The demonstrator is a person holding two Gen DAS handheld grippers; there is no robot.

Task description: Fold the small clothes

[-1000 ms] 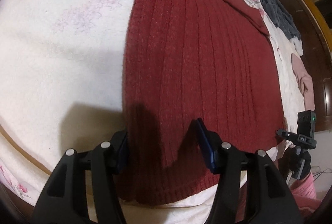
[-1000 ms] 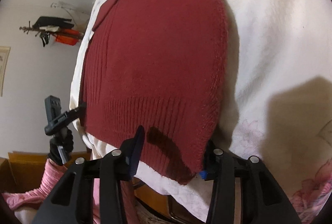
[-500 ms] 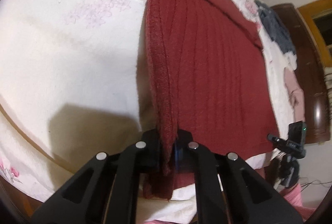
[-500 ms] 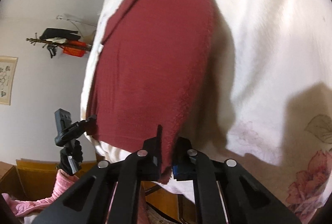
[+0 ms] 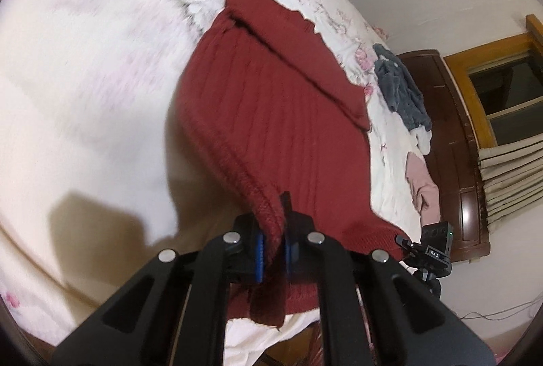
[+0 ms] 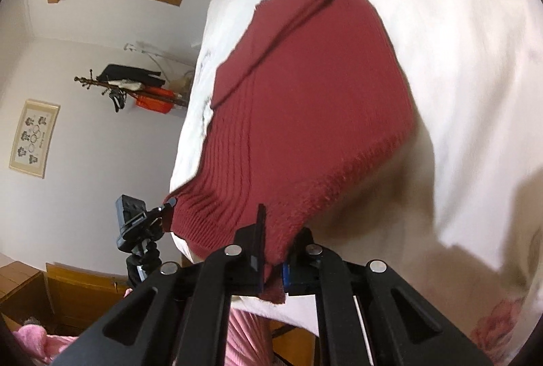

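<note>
The dark red knit sweater [image 5: 271, 114] lay on the floral bedspread [image 5: 85, 77], its sleeves already folded in across the upper part near the frame's centre top. The left gripper [image 5: 271, 250] had its jaws clamped on one bottom hem corner, low in the frame, and the right gripper [image 6: 273, 264] likewise pinched the other corner, both lifted clear of the bed. Judging from this, the sleeve folds were done; carrying the hem up to the collar remained. A grey garment [image 5: 402, 91] and a pink garment [image 5: 422, 186] at right waited unfolded.
</note>
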